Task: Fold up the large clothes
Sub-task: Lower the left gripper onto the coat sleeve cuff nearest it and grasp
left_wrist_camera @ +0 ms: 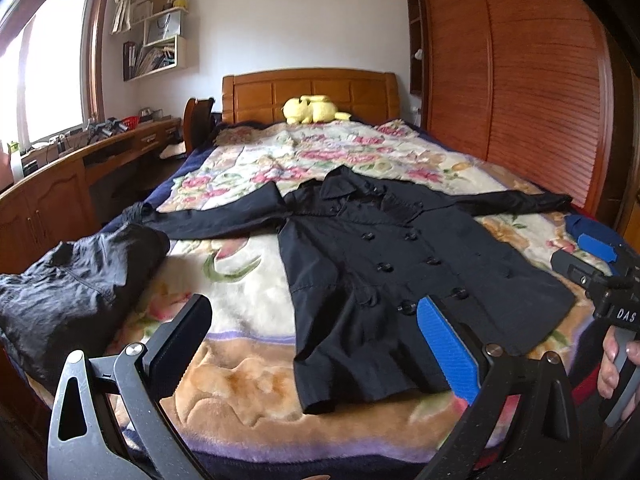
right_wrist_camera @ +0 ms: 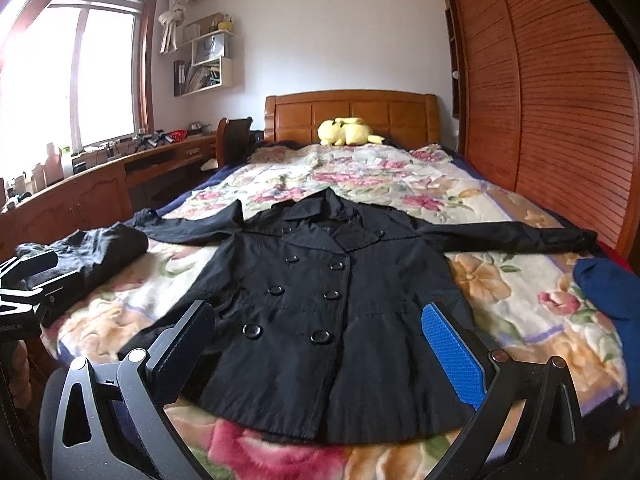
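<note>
Black double-breasted coat (right_wrist_camera: 320,312) spread flat, front up, on the floral blanket (right_wrist_camera: 500,280) of a bed. Long axis runs along the bed: collar toward the wooden headboard (right_wrist_camera: 352,114), hem toward the cameras at the foot. Both sleeves extend sideways, roughly at right angles to the body, the cuffs reaching near the blanket's edges. Six dark buttons show in two columns. In the right wrist view, parts of the hem corners lie behind the gripper fingers.

Left gripper (left_wrist_camera: 316,344) and right gripper (right_wrist_camera: 320,348) both hover above the hem end, jaws spread wide, nothing between them. Only the fingers of a hand (left_wrist_camera: 614,364) on the right gripper's handle show at the edge of the left wrist view.

Crumpled dark grey garment (left_wrist_camera: 80,284) lies at the bed's left edge; its type cannot be made out. Blue cloth (right_wrist_camera: 608,292) at the right edge is cut off. Yellow plush toy (right_wrist_camera: 348,132) rests against the headboard.
</note>
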`<state>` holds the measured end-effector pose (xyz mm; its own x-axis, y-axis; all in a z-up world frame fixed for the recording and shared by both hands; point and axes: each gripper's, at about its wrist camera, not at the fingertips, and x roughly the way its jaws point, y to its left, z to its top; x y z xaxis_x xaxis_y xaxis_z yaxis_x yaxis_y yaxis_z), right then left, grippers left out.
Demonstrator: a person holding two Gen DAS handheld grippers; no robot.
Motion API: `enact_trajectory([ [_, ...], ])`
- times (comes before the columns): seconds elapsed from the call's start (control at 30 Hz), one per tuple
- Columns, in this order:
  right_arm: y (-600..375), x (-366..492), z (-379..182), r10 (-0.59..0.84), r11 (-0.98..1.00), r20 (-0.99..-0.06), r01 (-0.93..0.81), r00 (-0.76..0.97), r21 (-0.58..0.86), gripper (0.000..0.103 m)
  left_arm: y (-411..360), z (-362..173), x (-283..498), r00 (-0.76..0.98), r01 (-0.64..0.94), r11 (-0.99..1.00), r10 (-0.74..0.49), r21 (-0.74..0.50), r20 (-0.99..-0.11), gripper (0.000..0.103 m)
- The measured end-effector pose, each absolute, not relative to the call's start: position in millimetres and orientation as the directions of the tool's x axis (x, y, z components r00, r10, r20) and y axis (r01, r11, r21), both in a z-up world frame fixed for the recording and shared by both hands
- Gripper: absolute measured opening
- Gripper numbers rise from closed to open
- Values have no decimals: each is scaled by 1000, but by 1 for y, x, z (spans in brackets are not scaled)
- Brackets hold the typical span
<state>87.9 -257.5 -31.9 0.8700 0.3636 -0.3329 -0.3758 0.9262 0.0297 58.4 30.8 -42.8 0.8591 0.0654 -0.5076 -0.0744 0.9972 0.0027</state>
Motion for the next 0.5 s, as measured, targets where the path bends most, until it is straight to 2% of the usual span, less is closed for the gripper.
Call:
enact_trajectory([
  [0.23, -245, 137, -42, 387, 914, -368, -405, 846, 31, 103, 48, -79, 94, 823, -94, 995, 86, 15, -561, 103],
  [0.5, -216, 193, -46, 422, 894, -367, -447, 829, 19, 103, 71, -94, 130, 806, -130, 991, 125, 33, -578, 103],
])
